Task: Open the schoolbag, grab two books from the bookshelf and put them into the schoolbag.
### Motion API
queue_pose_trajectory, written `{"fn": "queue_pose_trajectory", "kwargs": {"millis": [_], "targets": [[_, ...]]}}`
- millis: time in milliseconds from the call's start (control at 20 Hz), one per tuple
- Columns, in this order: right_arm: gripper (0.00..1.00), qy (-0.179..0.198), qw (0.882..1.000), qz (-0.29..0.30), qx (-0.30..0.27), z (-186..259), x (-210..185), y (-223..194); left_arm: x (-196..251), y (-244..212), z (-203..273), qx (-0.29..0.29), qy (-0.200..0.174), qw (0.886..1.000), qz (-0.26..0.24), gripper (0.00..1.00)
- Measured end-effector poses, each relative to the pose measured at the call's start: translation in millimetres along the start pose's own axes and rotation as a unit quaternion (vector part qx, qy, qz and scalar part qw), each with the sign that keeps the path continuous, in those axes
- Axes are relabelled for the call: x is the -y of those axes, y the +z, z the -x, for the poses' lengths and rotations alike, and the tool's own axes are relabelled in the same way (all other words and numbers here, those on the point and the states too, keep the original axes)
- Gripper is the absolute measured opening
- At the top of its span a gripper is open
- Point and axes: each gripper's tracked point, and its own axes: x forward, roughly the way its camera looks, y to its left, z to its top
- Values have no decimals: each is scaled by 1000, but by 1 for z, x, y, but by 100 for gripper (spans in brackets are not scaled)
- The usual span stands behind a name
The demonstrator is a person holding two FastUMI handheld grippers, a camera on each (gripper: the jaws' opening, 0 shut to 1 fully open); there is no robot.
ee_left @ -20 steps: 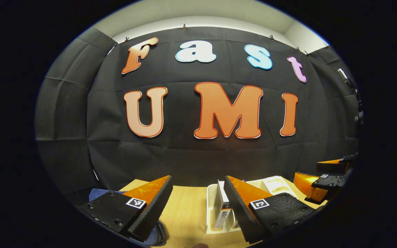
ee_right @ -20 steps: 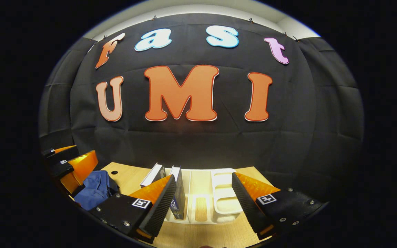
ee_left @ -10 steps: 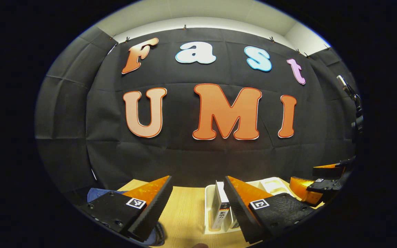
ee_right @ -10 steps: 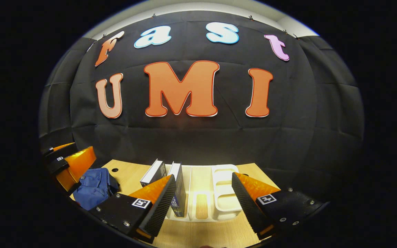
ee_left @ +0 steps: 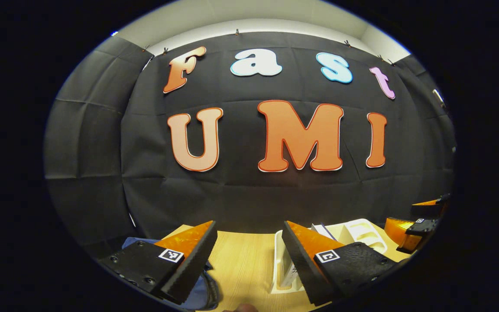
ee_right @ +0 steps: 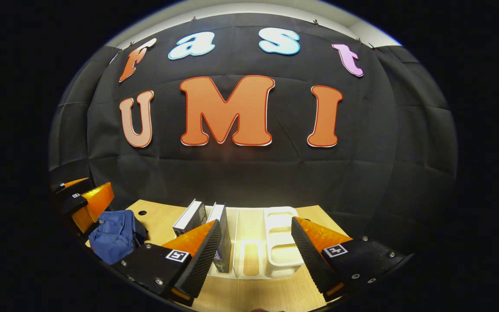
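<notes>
Both grippers hover w/ jaws spread, holding nothing: left gripper (ee_left: 249, 255), right gripper (ee_right: 254, 251). White shelf (ee_right: 282, 249) on wood surface (ee_right: 258, 294) holds two upright books (ee_right: 221, 225) at its left end. Blue bag (ee_right: 113, 234) lies left of shelf, apart.

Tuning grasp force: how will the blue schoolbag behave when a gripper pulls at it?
The schoolbag lies crumpled and slumped on the table, so it's probably soft fabric that bunches rather than holds shape. It looks flat and unfilled, so likely light; it may slide or lift instead of opening. The left gripper is open near it.
</notes>
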Motion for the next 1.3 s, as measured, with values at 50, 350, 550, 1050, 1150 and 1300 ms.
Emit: {"fn": "queue_pose_trajectory", "kwargs": {"millis": [50, 350, 550, 1050, 1150, 1300], "targets": [[96, -2, 1000, 0, -1, 0, 2, 0, 2, -1, 0, -3, -6, 1000, 0, 94], [96, -10, 1000, -3, -4, -2, 12, -3, -17, 2, 1, 8, -10, 1000, -6, 94], [96, -12, 1000, -3, -7, -5, 13, -7, -28, -6, -1, -3, -8, 1000, -16, 94], [96, 10, 999, -15, -30, -5, 4, -20, -71, -57, -5, -79, -25, 987, -139, 96], [96, 9, 999, -13, -32, -6, 4, -23, -79, -85, 2, -136, -28, 978, -156, 96], [96, 10, 999, -10, -34, -6, 5, -24, -88, -120, 10, -183, -36, 964, -188, 98]]}}
